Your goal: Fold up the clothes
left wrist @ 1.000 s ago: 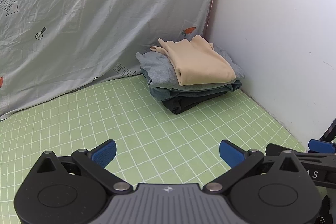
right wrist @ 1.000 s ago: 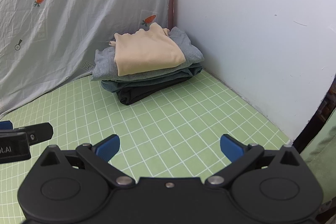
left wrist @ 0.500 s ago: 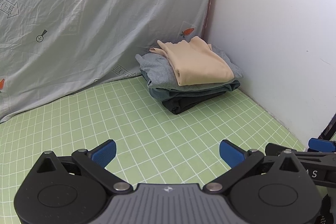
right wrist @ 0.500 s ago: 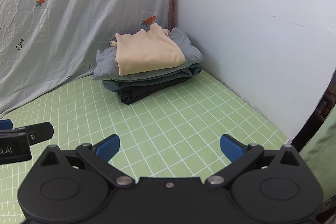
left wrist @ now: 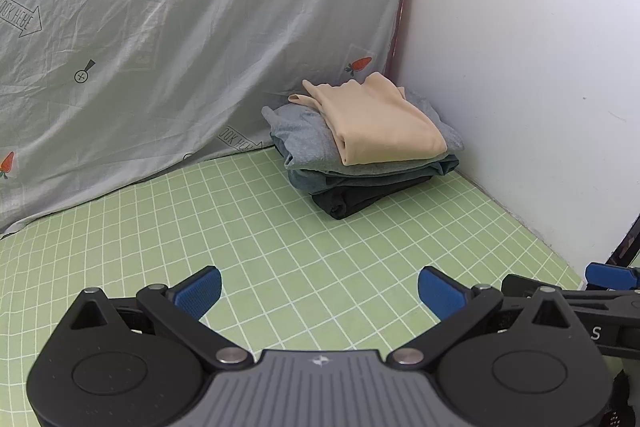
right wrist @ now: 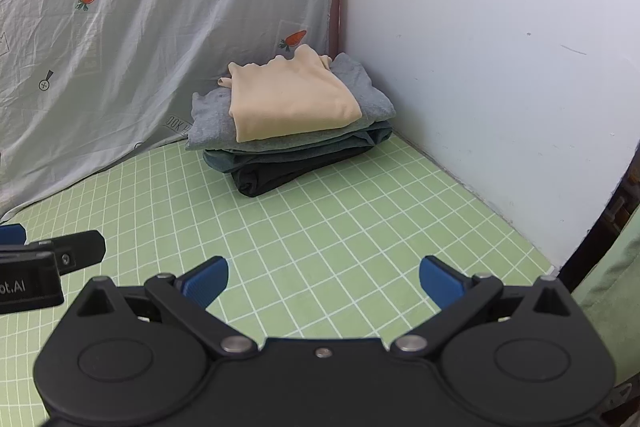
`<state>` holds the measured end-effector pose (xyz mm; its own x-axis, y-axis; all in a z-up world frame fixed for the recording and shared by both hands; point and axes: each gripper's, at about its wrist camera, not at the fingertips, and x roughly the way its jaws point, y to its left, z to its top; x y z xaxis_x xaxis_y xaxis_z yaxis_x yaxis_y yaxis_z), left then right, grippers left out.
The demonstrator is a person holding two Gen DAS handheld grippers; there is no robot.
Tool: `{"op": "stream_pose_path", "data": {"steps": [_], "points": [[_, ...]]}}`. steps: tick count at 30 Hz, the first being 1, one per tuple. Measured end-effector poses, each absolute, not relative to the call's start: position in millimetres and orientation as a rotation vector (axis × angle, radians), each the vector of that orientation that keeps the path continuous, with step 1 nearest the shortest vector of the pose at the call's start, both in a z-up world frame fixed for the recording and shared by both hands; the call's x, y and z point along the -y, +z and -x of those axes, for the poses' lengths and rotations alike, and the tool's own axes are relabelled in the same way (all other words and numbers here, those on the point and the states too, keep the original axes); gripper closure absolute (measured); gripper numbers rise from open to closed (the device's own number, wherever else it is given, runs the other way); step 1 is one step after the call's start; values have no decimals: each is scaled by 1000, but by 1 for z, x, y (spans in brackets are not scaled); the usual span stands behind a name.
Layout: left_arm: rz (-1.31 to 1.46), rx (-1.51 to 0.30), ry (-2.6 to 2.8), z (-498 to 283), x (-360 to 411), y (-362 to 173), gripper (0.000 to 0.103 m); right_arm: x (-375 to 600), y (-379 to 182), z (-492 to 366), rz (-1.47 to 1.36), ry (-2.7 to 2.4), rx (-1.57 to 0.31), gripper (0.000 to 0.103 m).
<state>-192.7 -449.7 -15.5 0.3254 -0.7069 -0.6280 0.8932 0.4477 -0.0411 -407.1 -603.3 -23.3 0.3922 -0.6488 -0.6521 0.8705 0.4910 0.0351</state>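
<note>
Both grippers hover low over the green grid mat (left wrist: 280,227), empty. Left gripper (left wrist: 320,291): blue fingertips (left wrist: 198,291) spread wide, bare mat between them. Right gripper (right wrist: 324,281): same posture, jaws wide apart, nothing held. Stack of folded clothes (left wrist: 368,147) sits at the far corner of the mat, where the carrot-print sheet (left wrist: 160,47) meets the white wall (left wrist: 520,67). Well apart from both grippers. Stack order, top down: beige garment (left wrist: 380,125), light grey garment (left wrist: 308,139), blue-grey garment (left wrist: 360,177), black garment (left wrist: 352,201) on the mat. Beige piece is smaller than the grey one under it and lies toward the wall side; grey shows along its left edge. Left wrist view: the stack's right side appears close against the wall; the right gripper's body enters at the lower right edge, one blue tip (left wrist: 608,275) visible. Dark strip at the far right past the wall's end, content unclear. Right wrist view: stack seen more from the front, folded edges of the lower layers clearer, black layer (right wrist: 280,175) juts forward at the bottom left. The left gripper's black housing (right wrist: 48,263) shows at the left edge, with partial white lettering. This view alone shows green fabric (right wrist: 612,295) hanging past the mat's right edge, beyond the wall's end.
</note>
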Motion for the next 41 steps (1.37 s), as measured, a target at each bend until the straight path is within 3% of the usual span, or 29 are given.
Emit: {"op": "stream_pose_path", "data": {"steps": [41], "points": [[-418, -576, -1051, 198, 451, -17, 0, 604, -22, 399, -385, -978, -620, 0]]}}
